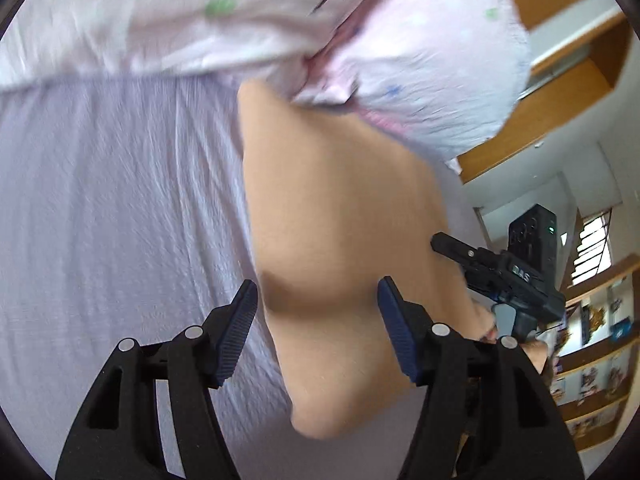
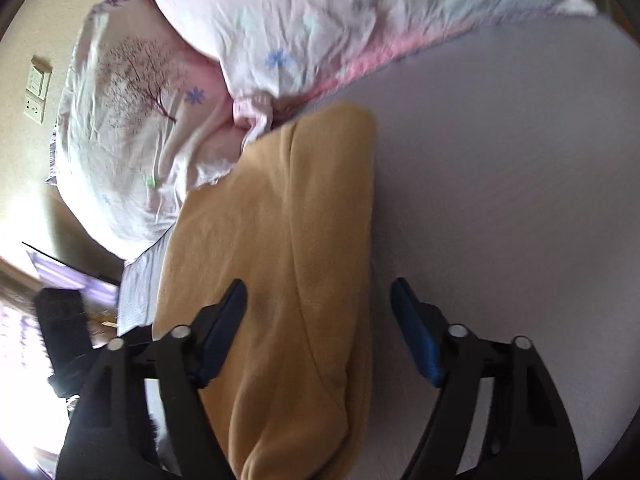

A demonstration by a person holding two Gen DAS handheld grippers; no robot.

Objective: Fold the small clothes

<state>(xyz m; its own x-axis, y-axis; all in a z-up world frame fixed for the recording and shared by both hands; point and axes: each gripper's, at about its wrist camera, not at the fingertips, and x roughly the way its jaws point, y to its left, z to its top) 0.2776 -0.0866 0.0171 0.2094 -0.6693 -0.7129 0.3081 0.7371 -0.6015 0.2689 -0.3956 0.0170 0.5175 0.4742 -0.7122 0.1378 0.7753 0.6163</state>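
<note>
Each wrist camera looks along its own open fingers, close above the bed (image 1: pixel 100 200). Both views share the yellow cloth (image 1: pixel 340 220) (image 2: pixel 272 240) and the quilt (image 1: pixel 420 60) (image 2: pixel 320 12).

Both views are bright with soft daylight. In the right wrist view the glare comes from 8 o'clock, where a window (image 2: pixel 16 320) is blown out to white. In the left wrist view a window (image 1: pixel 592 248) at 3 o'clock glows pale. Motion blur smears the quilt (image 1: pixel 200 20) at 12 o'clock and softens the yellow cloth (image 1: pixel 340 208); a dull shadow lies on it between the tongs. Fisheye bending curves the shelves (image 1: pixel 592 380) at 4 o'clock, and black vignette rings every edge.
</note>
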